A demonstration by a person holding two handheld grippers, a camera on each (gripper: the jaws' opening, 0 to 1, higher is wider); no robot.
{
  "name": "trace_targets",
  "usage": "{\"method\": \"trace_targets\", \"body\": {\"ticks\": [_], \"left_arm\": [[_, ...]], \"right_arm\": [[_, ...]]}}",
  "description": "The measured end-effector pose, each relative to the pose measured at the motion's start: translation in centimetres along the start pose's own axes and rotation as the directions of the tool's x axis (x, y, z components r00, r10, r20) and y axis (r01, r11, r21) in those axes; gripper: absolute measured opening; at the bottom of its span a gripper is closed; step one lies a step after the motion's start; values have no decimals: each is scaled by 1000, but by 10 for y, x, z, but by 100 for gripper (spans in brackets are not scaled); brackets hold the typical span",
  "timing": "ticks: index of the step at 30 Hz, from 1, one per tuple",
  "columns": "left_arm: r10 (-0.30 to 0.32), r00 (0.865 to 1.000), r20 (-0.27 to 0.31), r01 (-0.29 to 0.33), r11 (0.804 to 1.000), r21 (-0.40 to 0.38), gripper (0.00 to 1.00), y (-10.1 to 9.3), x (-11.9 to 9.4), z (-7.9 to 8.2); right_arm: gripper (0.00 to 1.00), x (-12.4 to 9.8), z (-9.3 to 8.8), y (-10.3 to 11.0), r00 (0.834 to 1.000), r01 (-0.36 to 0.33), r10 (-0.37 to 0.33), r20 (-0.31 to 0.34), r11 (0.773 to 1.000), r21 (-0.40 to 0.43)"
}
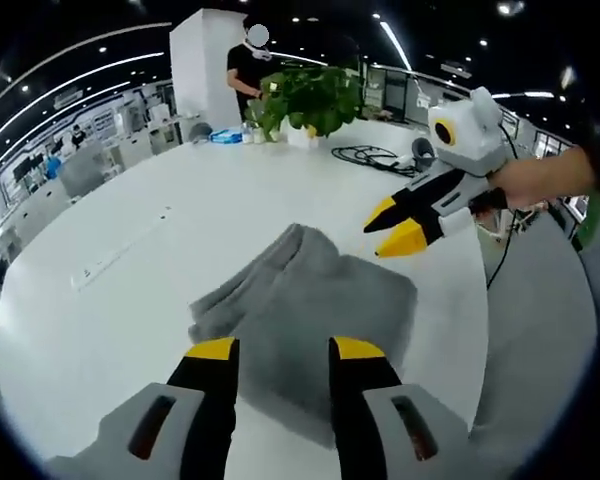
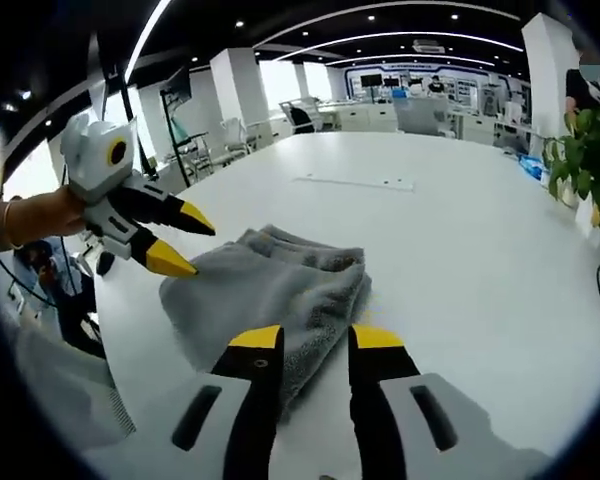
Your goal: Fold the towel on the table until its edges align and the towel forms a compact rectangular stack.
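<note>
A grey towel [image 1: 300, 310] lies folded in a thick, slightly rumpled stack near the edge of the white table [image 1: 130, 330]. My left gripper [image 1: 285, 350] hovers open just above the towel's near side, nothing between its jaws. The right gripper [image 1: 392, 228] comes in from the right, open, its yellow tips above the towel's far right corner. In the right gripper view, the towel [image 2: 265, 290] shows layered folds along its right side. My right gripper [image 2: 317, 338] is open over its near edge, and the left gripper [image 2: 185, 245] is open at the towel's left end.
A potted plant [image 1: 310, 95] and a coiled black cable [image 1: 370, 155] sit at the table's far side, with a white power strip [image 1: 120, 255] to the left. A person [image 1: 245, 70] stands behind the plant. The table edge [image 2: 130, 340] runs close beside the towel.
</note>
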State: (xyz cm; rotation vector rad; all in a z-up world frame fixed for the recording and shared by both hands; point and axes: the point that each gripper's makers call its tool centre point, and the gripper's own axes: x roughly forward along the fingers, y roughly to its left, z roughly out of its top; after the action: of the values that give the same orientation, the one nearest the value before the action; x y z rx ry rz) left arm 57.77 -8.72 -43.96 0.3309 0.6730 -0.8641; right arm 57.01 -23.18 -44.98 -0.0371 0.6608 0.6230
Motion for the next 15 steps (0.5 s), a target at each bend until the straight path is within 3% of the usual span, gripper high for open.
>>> {"method": "trace_targets", "body": {"ticks": [7,11,15], "left_arm": [[-52,999,-14,53,999,6,36,-34,-7,-19],[-66,997,-47,67,997,32,36,-43,-9,-34],[-41,997,-63,45,997,66,38,-46,-10,-42]], "right_arm": [[28,-12,-11,15,999,-27,27,-23,999,-41],[29,-16,-18,23,999,-40,38,-35,998,-56],[30,-18,-26,32,997,-61,57,-54,995,-77]]}}
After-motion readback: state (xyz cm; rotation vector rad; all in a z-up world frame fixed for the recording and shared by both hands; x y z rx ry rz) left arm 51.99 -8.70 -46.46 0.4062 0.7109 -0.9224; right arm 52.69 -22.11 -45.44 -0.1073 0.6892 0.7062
